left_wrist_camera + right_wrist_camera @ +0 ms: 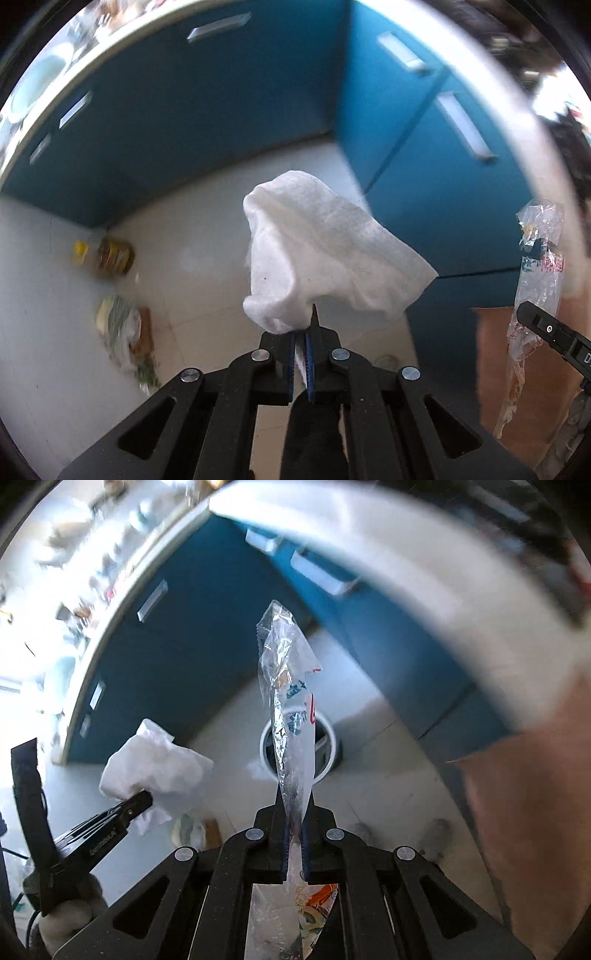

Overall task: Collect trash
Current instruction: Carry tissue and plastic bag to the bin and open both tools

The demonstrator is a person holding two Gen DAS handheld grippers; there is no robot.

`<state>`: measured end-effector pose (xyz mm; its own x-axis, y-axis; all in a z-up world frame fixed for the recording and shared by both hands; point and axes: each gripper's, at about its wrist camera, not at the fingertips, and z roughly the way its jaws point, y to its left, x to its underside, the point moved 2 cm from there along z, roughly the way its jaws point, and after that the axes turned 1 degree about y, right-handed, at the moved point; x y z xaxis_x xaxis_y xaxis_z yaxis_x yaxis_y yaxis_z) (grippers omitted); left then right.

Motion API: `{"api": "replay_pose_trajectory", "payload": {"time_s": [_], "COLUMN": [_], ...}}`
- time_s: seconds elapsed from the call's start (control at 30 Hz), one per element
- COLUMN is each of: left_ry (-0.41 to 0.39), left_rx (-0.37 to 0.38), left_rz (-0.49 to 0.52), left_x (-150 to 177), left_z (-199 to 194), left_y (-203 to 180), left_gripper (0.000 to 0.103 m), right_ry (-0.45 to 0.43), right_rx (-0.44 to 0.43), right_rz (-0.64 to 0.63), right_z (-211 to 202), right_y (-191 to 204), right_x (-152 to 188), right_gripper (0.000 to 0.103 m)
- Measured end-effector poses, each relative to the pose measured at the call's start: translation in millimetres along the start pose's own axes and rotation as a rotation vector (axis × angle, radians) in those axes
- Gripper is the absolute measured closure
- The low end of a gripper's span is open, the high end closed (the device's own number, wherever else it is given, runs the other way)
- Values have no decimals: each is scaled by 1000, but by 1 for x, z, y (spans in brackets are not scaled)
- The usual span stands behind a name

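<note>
My left gripper (303, 334) is shut on a crumpled white tissue (325, 251) and holds it up above the floor. The tissue also shows in the right wrist view (155, 764), at the left gripper's tip (142, 799). My right gripper (294, 812) is shut on a clear plastic wrapper (291, 709) with printed marks, which stands up from the jaws. The wrapper also shows at the right of the left wrist view (535, 273). A white round bin (328, 746) stands on the floor straight behind the wrapper.
Blue cabinets (221, 110) with a white countertop edge wrap around a pale tiled floor (192, 229). A jar (114, 256), a yellow lid (79, 253) and a bag of greens (122, 328) lie on the floor at left. A brown cardboard box (524, 812) stands at right.
</note>
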<state>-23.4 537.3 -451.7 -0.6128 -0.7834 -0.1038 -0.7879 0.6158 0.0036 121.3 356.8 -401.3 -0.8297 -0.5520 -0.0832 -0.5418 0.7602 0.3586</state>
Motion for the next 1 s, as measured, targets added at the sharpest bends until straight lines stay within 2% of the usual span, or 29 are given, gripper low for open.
{"api": "replay_pose_trajectory", "payload": {"time_s": [0.1,0.27,0.5,0.63,0.73,0.93,0.97,1.0], "left_ry": [50,142,343,456,501,537,534,527], "left_rx": [-15,16,168,231,228,218,200,178], "left_rz": [-31,-79,-165,-190,-184,-187,-180,-172], "left_x": [-2,-9,-22,-27,-33,-46,-47,-48], "left_z": [52,152,311,393,439,474,475,476], "left_y": [31,72,91,84,83,81,81,82], "left_gripper": [101,101,101,101,99,93,77,37], "right_ry": [69,157,337,402,447,507,515,520], "right_rx": [24,55,28,18,15,57,72,95], "right_rz": [-24,-30,77,122,108,15,4,-10], "right_z": [78,195,370,447,498,572,577,584], "right_y": [20,29,3,-16,-21,-24,-25,-26], "right_x": [-1,-5,-13,-19,-22,-29,-30,-29], "right_gripper": [98,98,98,98,98,97,94,91]}}
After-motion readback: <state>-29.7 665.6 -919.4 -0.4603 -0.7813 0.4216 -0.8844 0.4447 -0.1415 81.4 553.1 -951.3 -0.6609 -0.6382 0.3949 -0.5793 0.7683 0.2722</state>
